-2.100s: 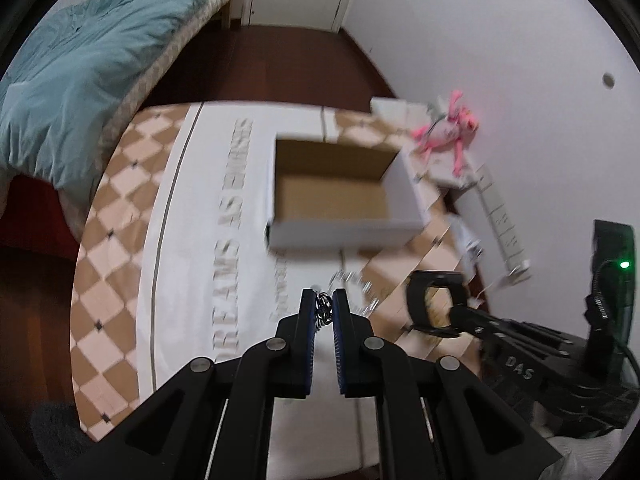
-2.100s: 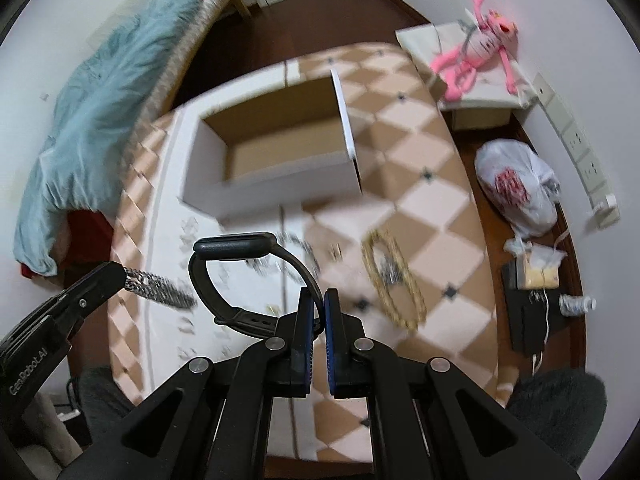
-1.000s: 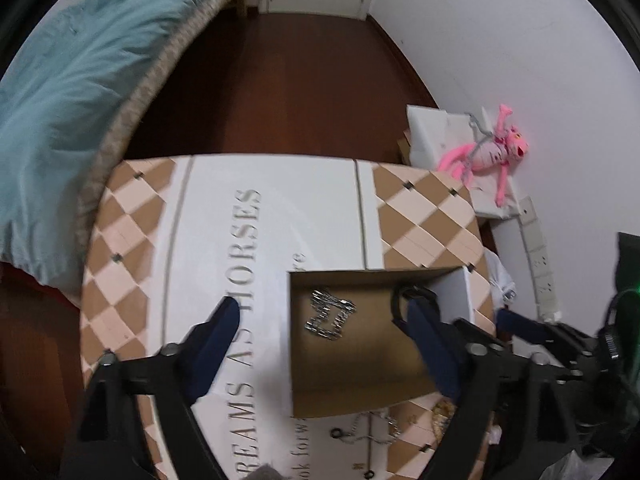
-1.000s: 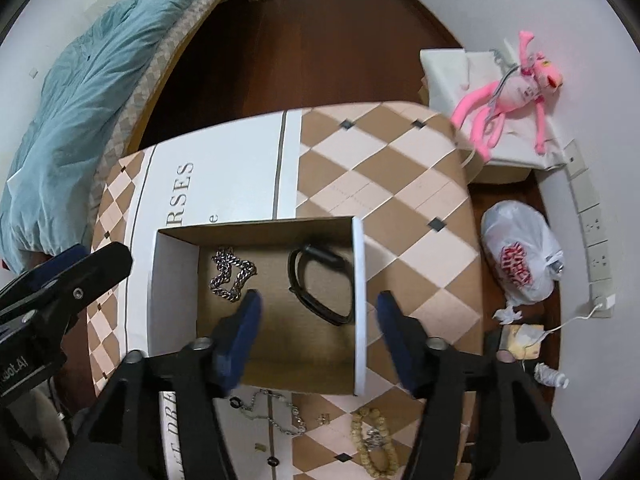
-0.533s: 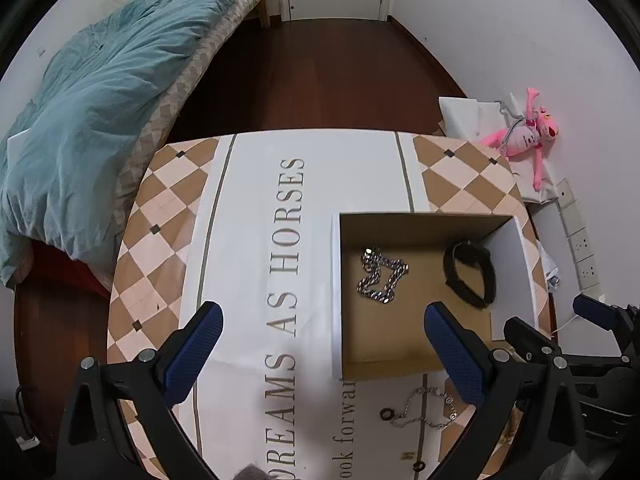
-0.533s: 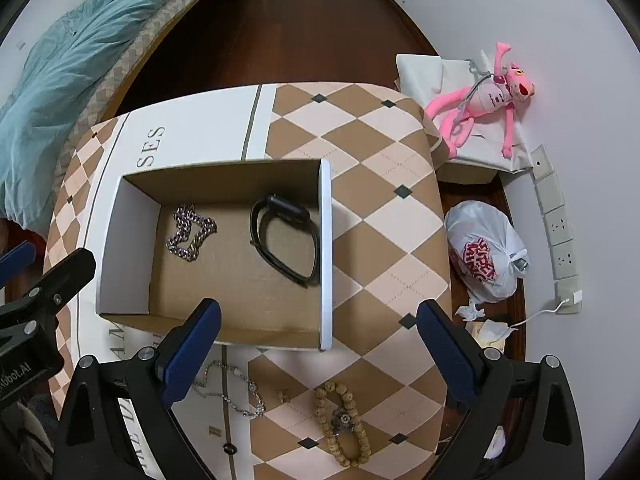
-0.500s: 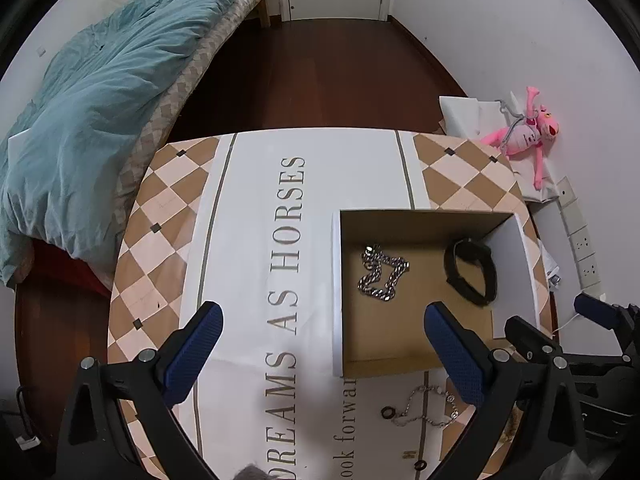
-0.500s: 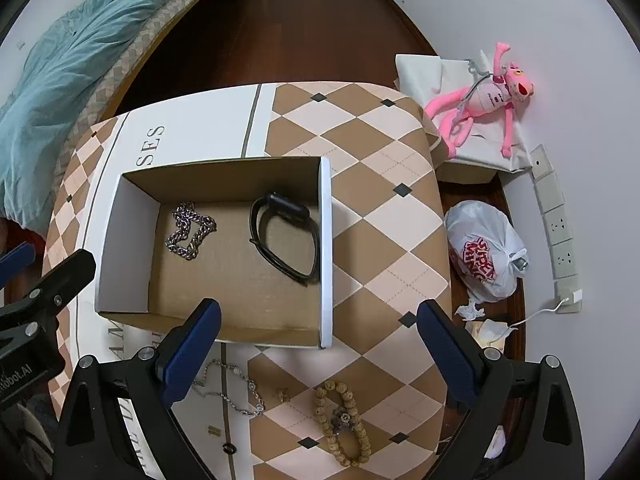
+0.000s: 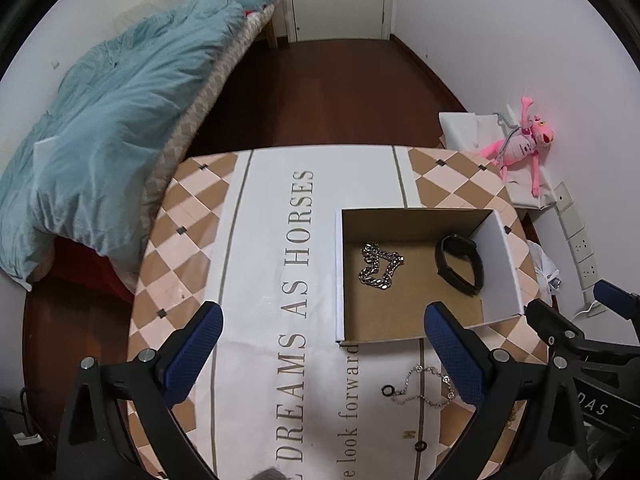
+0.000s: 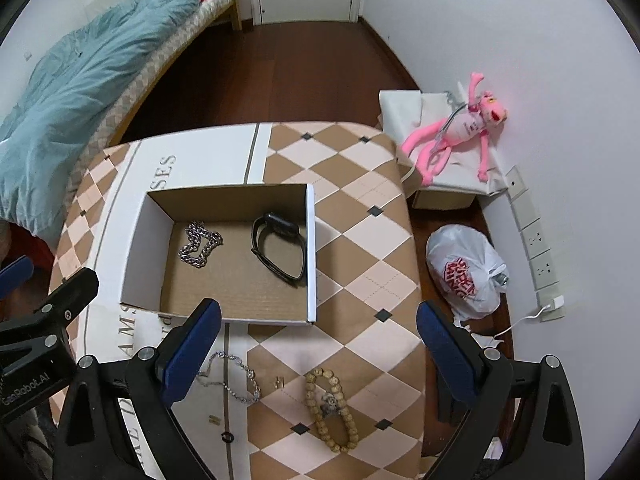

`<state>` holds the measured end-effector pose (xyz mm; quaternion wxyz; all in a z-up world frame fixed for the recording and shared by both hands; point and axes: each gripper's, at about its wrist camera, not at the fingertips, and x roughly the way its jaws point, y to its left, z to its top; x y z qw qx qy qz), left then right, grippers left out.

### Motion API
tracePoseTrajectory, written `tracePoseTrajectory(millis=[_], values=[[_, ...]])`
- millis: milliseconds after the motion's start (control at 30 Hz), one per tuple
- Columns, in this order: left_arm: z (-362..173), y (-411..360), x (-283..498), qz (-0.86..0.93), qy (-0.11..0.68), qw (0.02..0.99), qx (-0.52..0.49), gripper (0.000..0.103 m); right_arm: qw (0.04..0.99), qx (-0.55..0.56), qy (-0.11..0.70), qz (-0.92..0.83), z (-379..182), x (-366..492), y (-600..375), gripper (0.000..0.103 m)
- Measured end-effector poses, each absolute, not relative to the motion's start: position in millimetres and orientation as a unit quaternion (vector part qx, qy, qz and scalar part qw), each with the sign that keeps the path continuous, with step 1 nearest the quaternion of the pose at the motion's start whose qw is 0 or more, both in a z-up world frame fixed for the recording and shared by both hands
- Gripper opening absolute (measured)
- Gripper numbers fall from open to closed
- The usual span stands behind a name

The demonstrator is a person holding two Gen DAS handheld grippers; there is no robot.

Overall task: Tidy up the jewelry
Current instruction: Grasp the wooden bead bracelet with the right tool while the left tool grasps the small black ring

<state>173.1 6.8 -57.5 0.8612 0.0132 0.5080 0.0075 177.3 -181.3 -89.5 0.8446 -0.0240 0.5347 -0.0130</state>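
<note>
Both grippers, left [image 9: 320, 344] and right [image 10: 318, 340], gape wide, empty. Inside the box [image 10: 312, 248]: steel chain [image 10: 199, 243], black band [image 10: 278, 245]. Left at six o'clock: thin necklace [image 10: 234, 378], bead bracelet [image 10: 330, 408].

Matt cardboard box [image 10: 240, 276] (shiny metal chain [image 10: 199, 244])

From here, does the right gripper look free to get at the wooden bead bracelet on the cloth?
Probably yes: the right gripper is open and empty, and the bead bracelet lies uncovered just below, outside the box.
</note>
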Motion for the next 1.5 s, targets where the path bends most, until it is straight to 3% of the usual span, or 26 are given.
tracePoseTrajectory(millis=[533,667,900,1033,1100,1167,1200,1300,1367,1500], values=[[6.4,9.0,114.4,0.010,0.442,0.897,-0.004,0.103,0.887,0.020,0.461,0.008,-11.2,108.0,-192.8,0.100],[-1.7,9.5,100.3,0.019,0.436,0.900,0.001,0.103,0.876,0.042,0.481,0.010,-30.9,94.7,-204.6,0.100],[-64.3,8.8,83.5,0.027,0.483,0.875,0.008,0.103,0.825,0.066,0.561,-0.023,-129.3,80.6,-236.5,0.098],[-102.6,1.3,75.7,0.026,0.511,0.859,0.020,0.103,0.798,0.085,0.595,-0.042,-187.3,77.3,-256.5,0.075],[-121.7,-3.6,71.8,0.020,0.527,0.849,0.024,0.103,0.797,0.093,0.595,-0.046,-203.4,75.3,-261.6,0.074],[-134.3,-10.2,66.5,0.013,0.536,0.844,0.029,0.103,0.797,0.089,0.595,-0.047,-216.5,74.6,-261.6,0.060],[-140.2,-15.2,64.4,0.008,0.539,0.842,0.033,0.103,0.799,0.085,0.593,-0.045,-218.9,73.7,-260.0,0.059],[-155.4,-29.9,57.7,-0.009,0.547,0.836,0.043,0.103,0.814,0.048,0.577,-0.043,-219.4,71.1,-249.5,0.037],[-163.8,-38.6,53.7,-0.022,0.554,0.831,0.042,0.103,0.819,0.025,0.572,-0.049,-219.8,68.7,-245.5,0.012],[-171.9,-55.0,46.7,-0.046,0.554,0.830,0.044,0.102,0.819,0.026,0.571,-0.043,-219.6,64.3,-247.2,0.010]])
